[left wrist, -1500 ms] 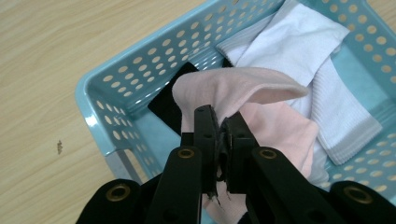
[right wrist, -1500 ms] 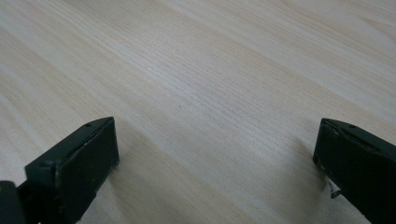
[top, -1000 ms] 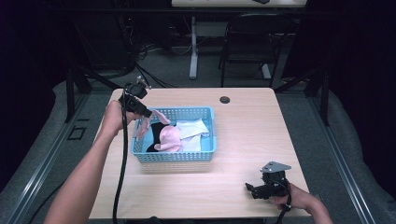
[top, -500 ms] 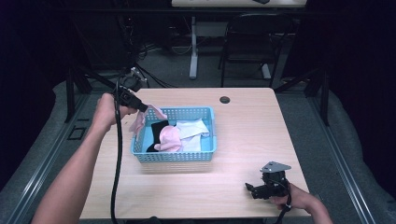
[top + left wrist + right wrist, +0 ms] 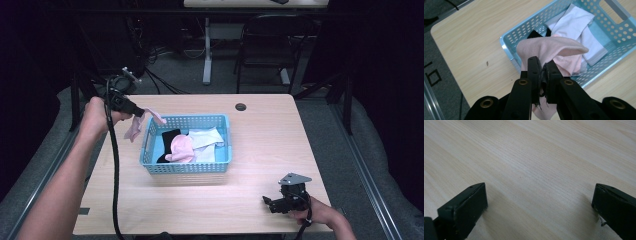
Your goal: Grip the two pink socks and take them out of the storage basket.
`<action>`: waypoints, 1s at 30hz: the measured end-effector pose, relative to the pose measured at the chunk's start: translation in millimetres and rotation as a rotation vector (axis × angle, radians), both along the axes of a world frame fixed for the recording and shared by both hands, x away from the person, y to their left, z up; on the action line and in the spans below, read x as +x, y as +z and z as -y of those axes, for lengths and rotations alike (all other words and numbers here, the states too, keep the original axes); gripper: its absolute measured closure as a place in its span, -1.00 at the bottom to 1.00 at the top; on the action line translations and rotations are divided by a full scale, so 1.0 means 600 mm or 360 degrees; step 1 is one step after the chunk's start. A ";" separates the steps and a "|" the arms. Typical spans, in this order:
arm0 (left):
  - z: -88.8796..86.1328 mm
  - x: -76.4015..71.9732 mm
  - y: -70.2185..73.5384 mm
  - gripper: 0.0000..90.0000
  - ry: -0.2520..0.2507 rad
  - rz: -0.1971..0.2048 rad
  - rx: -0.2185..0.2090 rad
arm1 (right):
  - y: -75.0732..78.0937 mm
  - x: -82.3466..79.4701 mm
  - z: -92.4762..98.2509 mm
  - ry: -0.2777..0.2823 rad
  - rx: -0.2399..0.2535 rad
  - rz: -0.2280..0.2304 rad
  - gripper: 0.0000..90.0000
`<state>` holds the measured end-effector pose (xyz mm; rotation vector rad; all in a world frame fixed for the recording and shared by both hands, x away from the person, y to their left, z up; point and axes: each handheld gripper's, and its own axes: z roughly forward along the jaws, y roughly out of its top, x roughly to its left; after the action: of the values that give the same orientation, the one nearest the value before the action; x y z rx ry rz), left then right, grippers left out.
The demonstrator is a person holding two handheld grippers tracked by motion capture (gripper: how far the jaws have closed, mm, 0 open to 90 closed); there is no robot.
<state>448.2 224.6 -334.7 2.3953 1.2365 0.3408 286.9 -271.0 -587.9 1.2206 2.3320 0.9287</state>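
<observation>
My left gripper (image 5: 138,113) is shut on a pink sock (image 5: 134,127), held in the air just left of the blue basket (image 5: 185,166). In the left gripper view the pink sock (image 5: 551,50) drapes over the closed jaws, above the basket's corner (image 5: 507,48). Inside the basket lie another pink garment (image 5: 181,148), a black piece (image 5: 169,137) and white cloths (image 5: 206,139). My right gripper (image 5: 267,203) rests low over the table near the front right, open, with bare wood (image 5: 536,175) between its jaws.
The wooden table (image 5: 260,145) has a round black cable hole (image 5: 240,106) at the back. A black cable (image 5: 114,175) trails from the left gripper down along the forearm. A chair (image 5: 270,45) and a table leg stand behind the table.
My left gripper has lifted the pink sock out of the basket and carried it left, past the basket's left rim. The right gripper has stayed put.
</observation>
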 end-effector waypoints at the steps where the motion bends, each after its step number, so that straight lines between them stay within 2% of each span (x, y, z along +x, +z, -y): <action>1: -0.005 -0.002 0.001 0.89 0.0005 0.0003 0.0001 | 0.000 0.000 0.000 0.0000 0.0000 0.0001 -1.00; 6: -0.029 -0.010 0.003 0.88 0.0040 0.0019 0.0007 | 0.000 0.000 0.000 0.0000 0.0000 -0.0001 -1.00; 18: -0.087 -0.026 -0.011 0.89 0.0130 -0.0006 0.0006 | 0.000 0.000 0.000 0.0003 -0.0002 -0.0003 -1.00; 30: -0.135 -0.035 -0.053 0.91 0.0244 -0.0062 -0.0006 | 0.000 0.000 0.000 0.0000 0.0000 -0.0003 -1.00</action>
<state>427.1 305.7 -366.2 2.3198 1.4415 0.3385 286.9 -270.9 -587.9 1.2217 2.3339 0.9279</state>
